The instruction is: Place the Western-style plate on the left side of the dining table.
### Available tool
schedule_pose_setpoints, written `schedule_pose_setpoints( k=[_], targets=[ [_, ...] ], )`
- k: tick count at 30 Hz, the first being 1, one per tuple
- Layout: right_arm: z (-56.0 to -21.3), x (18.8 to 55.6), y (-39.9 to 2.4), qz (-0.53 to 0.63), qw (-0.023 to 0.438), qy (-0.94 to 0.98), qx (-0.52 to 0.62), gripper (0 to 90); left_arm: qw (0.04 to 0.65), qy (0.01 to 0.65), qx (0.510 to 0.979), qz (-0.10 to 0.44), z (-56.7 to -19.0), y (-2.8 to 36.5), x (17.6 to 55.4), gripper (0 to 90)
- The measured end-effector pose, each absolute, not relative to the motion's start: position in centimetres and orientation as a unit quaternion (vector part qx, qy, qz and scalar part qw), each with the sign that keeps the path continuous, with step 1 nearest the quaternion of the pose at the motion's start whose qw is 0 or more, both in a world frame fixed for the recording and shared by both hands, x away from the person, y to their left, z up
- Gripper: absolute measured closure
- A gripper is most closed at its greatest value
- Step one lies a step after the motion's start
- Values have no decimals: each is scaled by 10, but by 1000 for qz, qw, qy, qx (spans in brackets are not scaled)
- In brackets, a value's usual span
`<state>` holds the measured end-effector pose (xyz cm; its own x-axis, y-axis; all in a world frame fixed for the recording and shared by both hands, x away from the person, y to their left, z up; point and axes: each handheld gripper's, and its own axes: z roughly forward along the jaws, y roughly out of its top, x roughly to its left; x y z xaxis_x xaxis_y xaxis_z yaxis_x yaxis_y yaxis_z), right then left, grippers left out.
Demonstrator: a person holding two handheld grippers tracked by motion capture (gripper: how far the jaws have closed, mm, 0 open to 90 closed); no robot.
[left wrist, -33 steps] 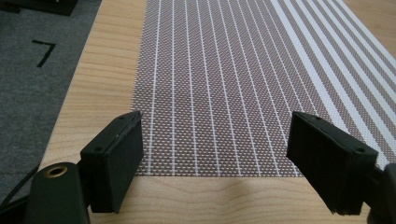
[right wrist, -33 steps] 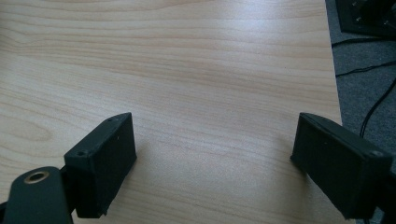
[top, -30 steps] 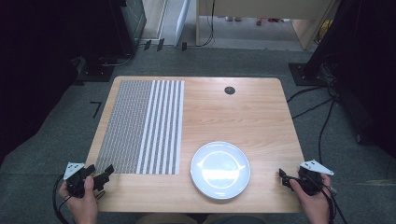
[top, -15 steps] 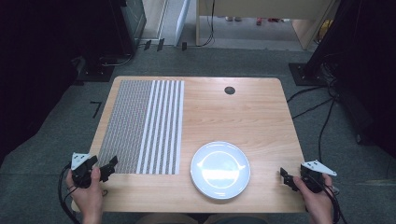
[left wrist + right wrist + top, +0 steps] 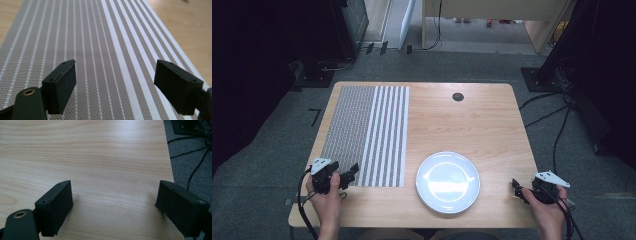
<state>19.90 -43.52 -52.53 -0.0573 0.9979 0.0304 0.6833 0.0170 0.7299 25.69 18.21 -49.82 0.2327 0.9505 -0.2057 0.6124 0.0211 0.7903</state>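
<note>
A grey placemat (image 5: 364,132) with white stripes lies on the left half of the wooden table (image 5: 472,125). A white plate (image 5: 447,181) sits near the front edge, right of the mat. My left gripper (image 5: 349,173) hovers at the mat's front left corner, open with nothing between its jaws; its own view looks along the striped mat (image 5: 100,45) from my left gripper (image 5: 117,82). My right gripper (image 5: 515,186) is held at the table's front right corner, open and empty; my right gripper (image 5: 115,205) sits over bare wood near the right edge.
A small black round grommet (image 5: 457,97) is set in the table's far side. Cables (image 5: 557,125) trail over the grey floor to the right. Dark equipment stands (image 5: 332,45) sit beyond the far left corner.
My left gripper has moved inward and forward, from off the table's front left corner onto the mat's front corner. The right gripper has barely shifted.
</note>
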Motion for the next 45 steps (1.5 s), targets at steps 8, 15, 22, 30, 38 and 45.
schedule_pose_setpoints(
  k=[8, 15, 22, 30, 38, 45],
  targets=[
    [-525, 200, -435, 298, 265, 661, 636, 134, 430, 585, 665, 176, -503, 170, 254, 161],
    [-525, 199, -433, 295, 268, 654, 642, 133, 429, 583, 666, 182, -501, 159, 254, 161],
    [-525, 202, -424, 287, 267, 648, 653, 86, 437, 574, 671, 170, -500, 152, 253, 161],
    [-513, 198, -403, 311, 277, 649, 637, 143, 446, 560, 680, 159, -497, 140, 251, 161],
    [-505, 196, -381, 376, 251, 630, 631, 182, 452, 546, 690, 145, -497, 125, 250, 162],
    [-501, 195, -366, 405, 239, 624, 625, 244, 457, 536, 697, 134, -497, 115, 249, 162]
  ],
)
